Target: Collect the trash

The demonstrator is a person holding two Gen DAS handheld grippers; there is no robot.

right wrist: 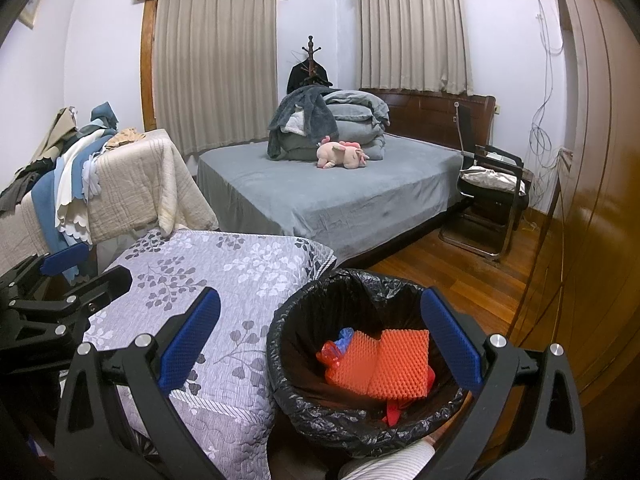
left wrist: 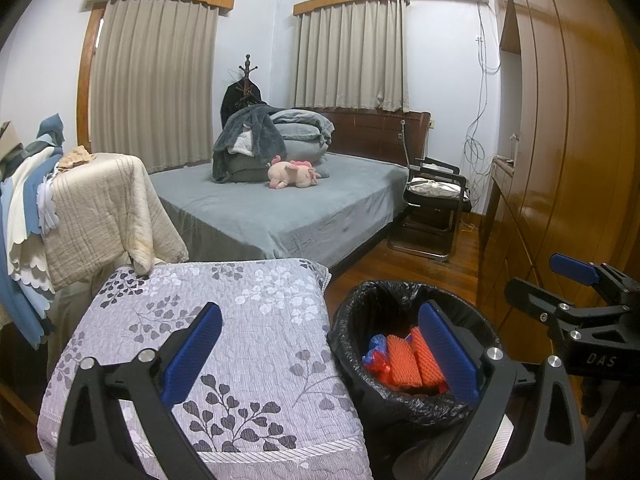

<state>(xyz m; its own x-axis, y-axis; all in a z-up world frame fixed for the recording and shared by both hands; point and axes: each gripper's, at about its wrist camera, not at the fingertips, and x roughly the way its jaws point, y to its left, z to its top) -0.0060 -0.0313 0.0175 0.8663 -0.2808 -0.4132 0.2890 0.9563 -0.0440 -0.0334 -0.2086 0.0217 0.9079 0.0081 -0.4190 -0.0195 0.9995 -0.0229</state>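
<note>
A bin lined with a black bag (left wrist: 404,404) (right wrist: 348,420) stands on the floor beside a floral-quilted seat. Inside lie orange foam netting (left wrist: 416,360) (right wrist: 384,364) and a crumpled red and blue wrapper (left wrist: 374,356) (right wrist: 334,346). My left gripper (left wrist: 320,344) is open, its fingers spanning the quilt and the bin, nothing between them. My right gripper (right wrist: 320,332) is open above the bin's near rim, also empty. Each gripper shows in the other's view: the right gripper (left wrist: 576,280) at the right edge, the left gripper (right wrist: 64,264) at the left edge.
The floral quilt (left wrist: 224,344) (right wrist: 224,276) sits left of the bin. A grey bed (left wrist: 276,204) (right wrist: 340,196) with folded bedding and a pink plush toy (left wrist: 294,174) (right wrist: 342,154) lies beyond. A chair (left wrist: 436,200) and a wooden wardrobe (left wrist: 568,152) stand right; draped cloths (left wrist: 96,208) are left.
</note>
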